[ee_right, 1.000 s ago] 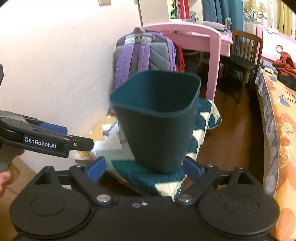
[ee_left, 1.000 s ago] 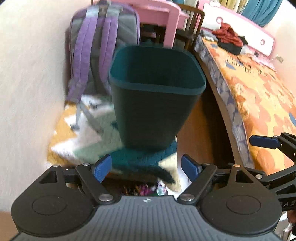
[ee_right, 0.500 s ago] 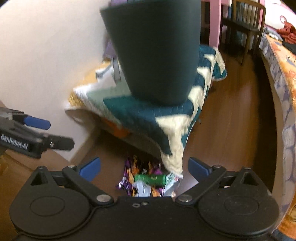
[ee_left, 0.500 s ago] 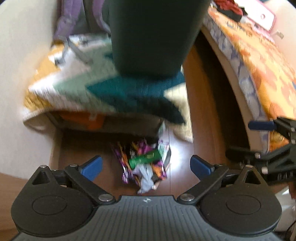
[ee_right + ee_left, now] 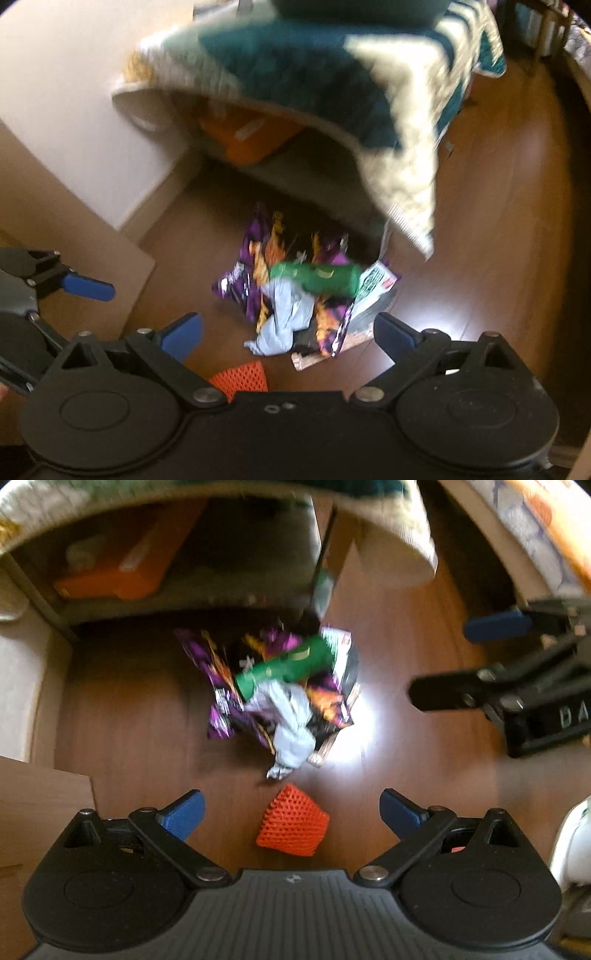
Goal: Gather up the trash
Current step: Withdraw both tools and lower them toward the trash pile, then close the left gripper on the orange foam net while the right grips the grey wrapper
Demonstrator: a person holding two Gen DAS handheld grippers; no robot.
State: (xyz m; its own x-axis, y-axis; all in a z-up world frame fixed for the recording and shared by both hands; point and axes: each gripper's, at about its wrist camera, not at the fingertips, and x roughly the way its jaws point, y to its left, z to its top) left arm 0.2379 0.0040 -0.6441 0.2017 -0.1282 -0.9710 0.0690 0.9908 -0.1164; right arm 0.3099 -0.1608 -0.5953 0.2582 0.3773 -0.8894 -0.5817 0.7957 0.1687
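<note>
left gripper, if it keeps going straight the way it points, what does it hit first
Probably the orange mesh piece on the wood floor, centred between the open left gripper fingers; the wrapper pile lies beyond. Blur leaves depth unclear.

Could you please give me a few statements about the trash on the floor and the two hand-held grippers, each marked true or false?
1. A green bottle lies on top of the purple wrappers. True.
2. The left hand-held gripper is shut on the bottle. False: its jaws stand open and hold nothing.
3. An orange mesh piece lies on the wooden floor, apart from the pile. True.
4. The right hand-held gripper holds the crumpled paper. False: it is open and empty, and the paper lies in the pile.
5. The trash sits on the quilt. False: it lies on the floor.
</note>
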